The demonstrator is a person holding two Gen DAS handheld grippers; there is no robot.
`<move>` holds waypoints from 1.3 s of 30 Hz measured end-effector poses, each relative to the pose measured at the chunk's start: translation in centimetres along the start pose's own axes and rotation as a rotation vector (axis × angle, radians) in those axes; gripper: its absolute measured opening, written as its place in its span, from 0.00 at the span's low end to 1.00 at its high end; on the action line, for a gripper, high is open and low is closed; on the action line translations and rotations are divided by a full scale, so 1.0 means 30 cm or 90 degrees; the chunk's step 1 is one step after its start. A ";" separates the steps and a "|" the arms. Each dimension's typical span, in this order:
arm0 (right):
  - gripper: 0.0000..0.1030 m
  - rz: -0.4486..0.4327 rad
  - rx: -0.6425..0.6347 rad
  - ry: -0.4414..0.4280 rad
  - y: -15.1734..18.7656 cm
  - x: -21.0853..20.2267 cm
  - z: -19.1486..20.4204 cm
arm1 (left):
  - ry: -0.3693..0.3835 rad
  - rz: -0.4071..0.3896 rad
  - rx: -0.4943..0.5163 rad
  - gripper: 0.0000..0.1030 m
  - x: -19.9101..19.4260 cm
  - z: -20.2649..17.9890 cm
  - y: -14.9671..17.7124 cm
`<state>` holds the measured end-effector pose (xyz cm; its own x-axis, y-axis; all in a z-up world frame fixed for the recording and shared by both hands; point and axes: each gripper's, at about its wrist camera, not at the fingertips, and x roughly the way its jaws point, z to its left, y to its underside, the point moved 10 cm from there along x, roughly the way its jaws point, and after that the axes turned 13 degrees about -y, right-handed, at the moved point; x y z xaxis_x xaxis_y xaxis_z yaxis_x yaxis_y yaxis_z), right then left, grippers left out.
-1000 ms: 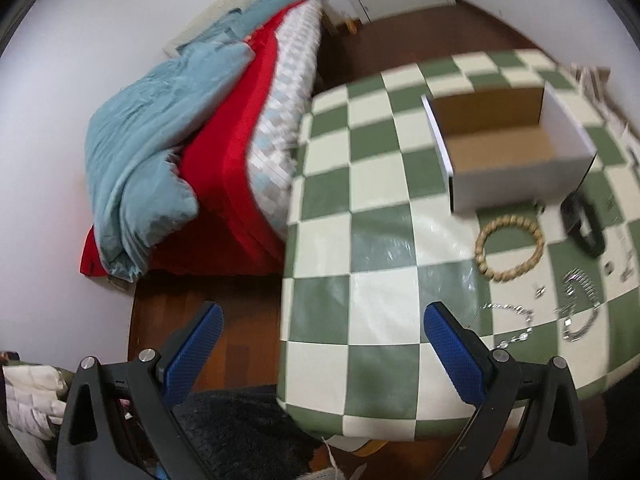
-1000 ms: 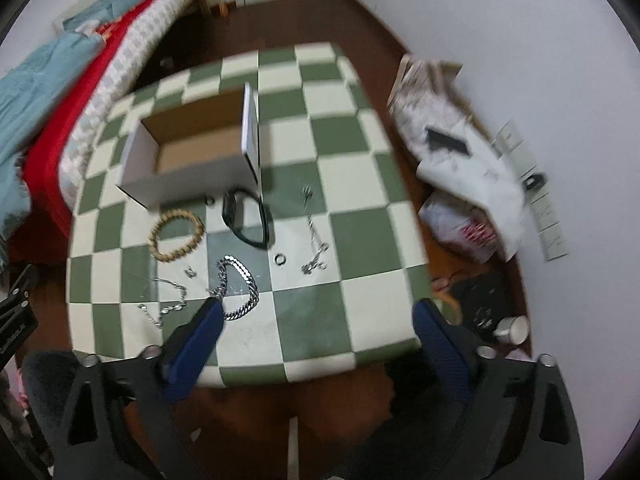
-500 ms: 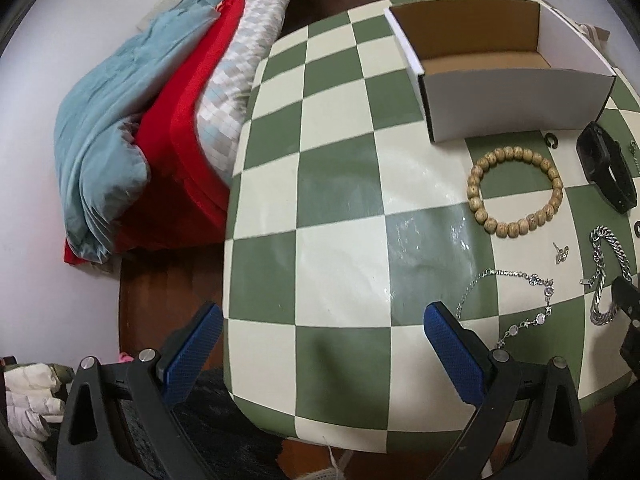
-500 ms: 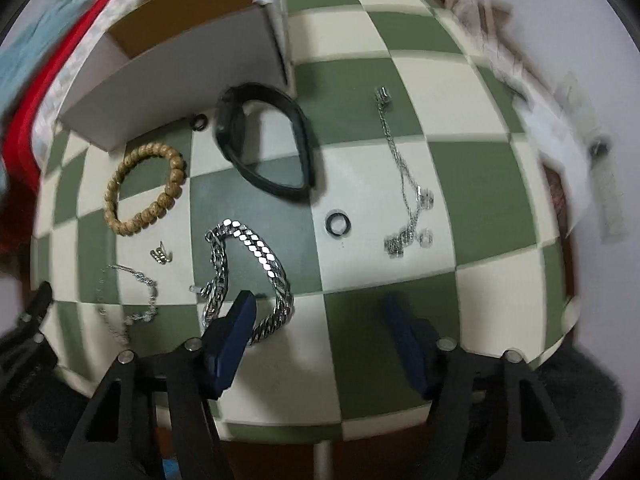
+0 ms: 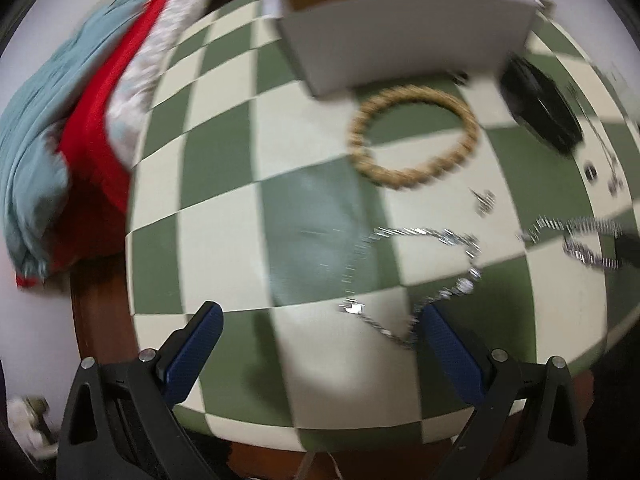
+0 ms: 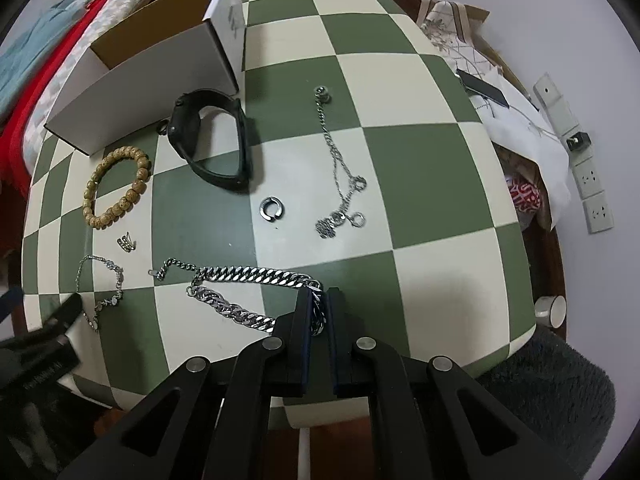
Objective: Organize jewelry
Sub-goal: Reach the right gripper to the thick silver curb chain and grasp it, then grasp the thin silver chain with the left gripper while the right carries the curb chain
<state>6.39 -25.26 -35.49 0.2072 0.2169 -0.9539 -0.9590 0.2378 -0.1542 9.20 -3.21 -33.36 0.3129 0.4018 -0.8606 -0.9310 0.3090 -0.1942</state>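
Jewelry lies on a green-and-cream checkered table point(image 6: 420, 168). My right gripper point(image 6: 319, 304) is shut on the near end of a thick silver curb chain point(image 6: 256, 276). Beyond it lie a silver ring point(image 6: 271, 209), a thin silver necklace point(image 6: 340, 168), a black wristband point(image 6: 212, 140), a wooden bead bracelet point(image 6: 116, 186), a small clip point(image 6: 126, 242) and a thin silver bracelet point(image 6: 104, 292). An open white cardboard box point(image 6: 152, 76) stands at the back left. My left gripper point(image 5: 320, 344) is open, low over the thin silver bracelet point(image 5: 420, 276), whose near end lies by its right finger.
A bed with red and blue bedding point(image 5: 60, 120) lies left of the table. Bags, paper and a phone point(image 6: 484, 88) lie on the floor to the right, with wall sockets point(image 6: 588, 176) and a white cup point(image 6: 550, 310). A dark rug point(image 6: 560, 400) lies near the front.
My right gripper has dropped to the table and shut on the thick silver chain. My left gripper has moved forward and right, over the thin bracelet; its view is blurred.
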 end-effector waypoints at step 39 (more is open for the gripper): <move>0.04 -0.070 0.028 -0.086 -0.076 -0.143 0.077 | 0.175 -0.062 0.071 0.52 -0.097 -0.121 -0.005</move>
<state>8.15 -24.55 -30.45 0.3371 0.3115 -0.8884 -0.9203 0.3078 -0.2413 7.75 -7.55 -32.55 0.3227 0.1219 -0.9386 -0.8681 0.4334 -0.2421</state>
